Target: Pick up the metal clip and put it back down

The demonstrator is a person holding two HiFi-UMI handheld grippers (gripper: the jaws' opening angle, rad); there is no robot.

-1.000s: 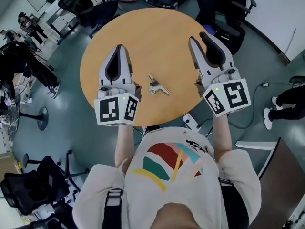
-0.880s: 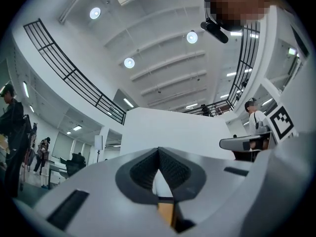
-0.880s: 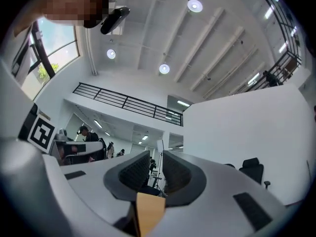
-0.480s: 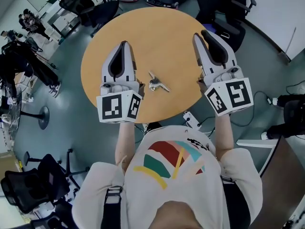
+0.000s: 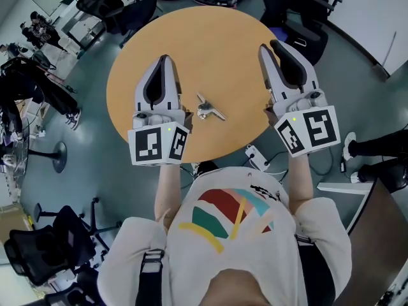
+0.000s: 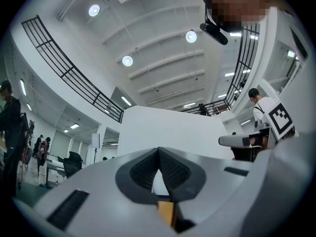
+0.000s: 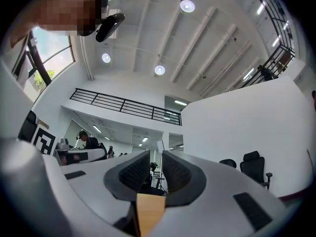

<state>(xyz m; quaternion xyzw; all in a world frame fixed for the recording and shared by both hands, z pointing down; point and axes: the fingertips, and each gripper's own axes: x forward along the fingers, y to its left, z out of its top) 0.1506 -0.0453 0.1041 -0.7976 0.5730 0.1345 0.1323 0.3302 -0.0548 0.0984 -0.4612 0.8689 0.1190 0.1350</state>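
Note:
The metal clip [image 5: 209,109] lies on the round wooden table [image 5: 210,43], between my two grippers and touched by neither. To the clip's left, my left gripper [image 5: 163,58] hovers over the table with its tips meeting, shut and empty. In the left gripper view this left gripper [image 6: 159,149] points up at the ceiling. My right gripper [image 5: 271,45] is held over the table's right edge, to the right of the clip. In the right gripper view the right gripper [image 7: 156,154] shows a narrow gap between its pads with nothing in it.
Office chairs [image 5: 121,8] ring the table's far side, and another chair [image 5: 38,254] stands at lower left. A power strip [image 5: 258,158] lies on the floor by the table's near edge. People stand at the far left [image 5: 35,30].
The right gripper's jaws have drawn closer together. Both grippers and the clip have stayed about where they were.

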